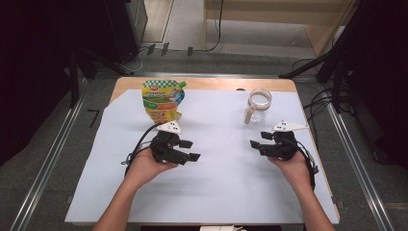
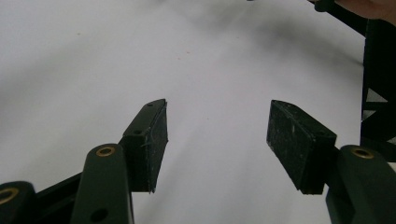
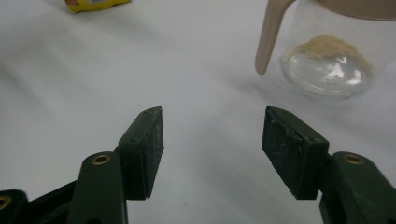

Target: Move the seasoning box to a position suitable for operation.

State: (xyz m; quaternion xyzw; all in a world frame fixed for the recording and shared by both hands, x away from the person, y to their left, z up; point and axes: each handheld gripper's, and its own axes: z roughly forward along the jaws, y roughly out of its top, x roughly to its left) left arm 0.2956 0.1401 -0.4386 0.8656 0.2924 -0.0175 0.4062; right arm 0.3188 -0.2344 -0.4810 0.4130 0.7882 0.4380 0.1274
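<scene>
A colourful yellow-green spouted pouch (image 1: 162, 100) stands at the back left of the white sheet; its bottom edge (image 3: 95, 4) shows in the right gripper view. A clear glass jug (image 1: 259, 104) with a beige rim and handle stands at the back right, and a little tan powder lies in its bottom (image 3: 329, 60). My left gripper (image 1: 190, 150) rests low in front of the pouch, open, with nothing between its jaws (image 2: 217, 140). My right gripper (image 1: 260, 139) sits just in front of the jug, open and empty (image 3: 212, 140).
A white sheet (image 1: 216, 192) covers most of the wooden table (image 1: 134, 83). Metal rails run along the floor on both sides, and cables and dark stands lie beyond the table's far edge.
</scene>
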